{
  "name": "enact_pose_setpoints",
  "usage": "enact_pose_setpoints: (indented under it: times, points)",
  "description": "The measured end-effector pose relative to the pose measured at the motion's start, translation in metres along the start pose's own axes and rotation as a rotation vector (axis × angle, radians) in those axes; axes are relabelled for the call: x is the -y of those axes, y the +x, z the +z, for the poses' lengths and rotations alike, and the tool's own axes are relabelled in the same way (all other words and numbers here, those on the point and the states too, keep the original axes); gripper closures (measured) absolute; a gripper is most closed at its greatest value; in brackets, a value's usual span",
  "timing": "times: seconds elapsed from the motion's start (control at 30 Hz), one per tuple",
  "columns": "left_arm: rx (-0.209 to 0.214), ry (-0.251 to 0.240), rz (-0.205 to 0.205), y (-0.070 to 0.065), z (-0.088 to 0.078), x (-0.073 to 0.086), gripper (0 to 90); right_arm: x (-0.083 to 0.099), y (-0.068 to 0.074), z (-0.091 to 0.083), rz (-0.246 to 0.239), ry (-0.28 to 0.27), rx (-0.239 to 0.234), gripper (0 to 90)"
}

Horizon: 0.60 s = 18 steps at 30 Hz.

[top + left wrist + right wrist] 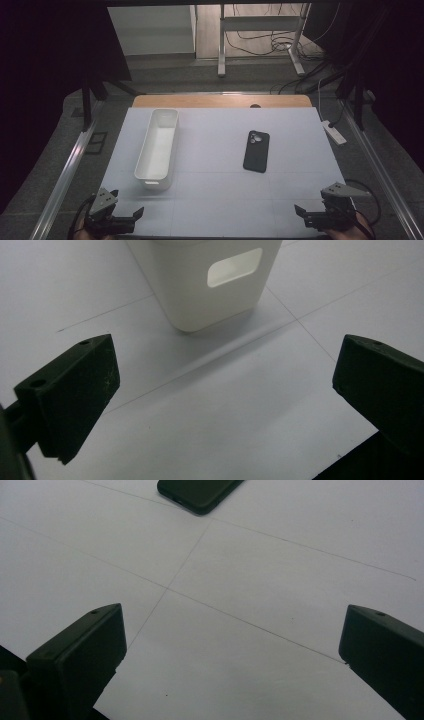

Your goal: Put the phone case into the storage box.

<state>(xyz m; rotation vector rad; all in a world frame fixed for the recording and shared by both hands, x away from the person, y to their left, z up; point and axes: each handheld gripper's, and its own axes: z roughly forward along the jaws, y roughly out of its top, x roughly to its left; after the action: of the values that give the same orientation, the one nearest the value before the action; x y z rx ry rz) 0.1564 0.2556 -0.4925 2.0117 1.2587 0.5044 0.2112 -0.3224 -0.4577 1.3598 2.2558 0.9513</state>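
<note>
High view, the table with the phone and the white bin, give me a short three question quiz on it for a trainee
1. True or false: the black phone lies inside the white bin.
2. Which gripper is nearer the phone: A) the left gripper or B) the right gripper?
3. Fill in: in the left gripper view, the near end wall of the bin has a handle ____.

Key:
1. False. The phone lies camera side up on the white table mat, apart from the bin and to its right.
2. B. Both grippers are open, with nothing between the jaws.
3. Cutout, a rounded slot.
</note>
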Motion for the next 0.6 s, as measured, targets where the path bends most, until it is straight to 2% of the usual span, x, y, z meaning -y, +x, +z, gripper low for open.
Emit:
enact_pose_setpoints:
  times: [0.43, 0.6]
  points:
    - [0.024, -0.010, -0.015, 0.0023, -0.0006, 0.0006, 0.0, -0.0002, -0.0009, 0.0009, 0.003, 0.002, -0.007, 0.0]
    - [0.020, -0.003, 0.003, 0.0006, -0.0004, 0.0005, 0.0, -0.0004, -0.0005, 0.0013, -0.001, 0.008, -0.009, 0.0]
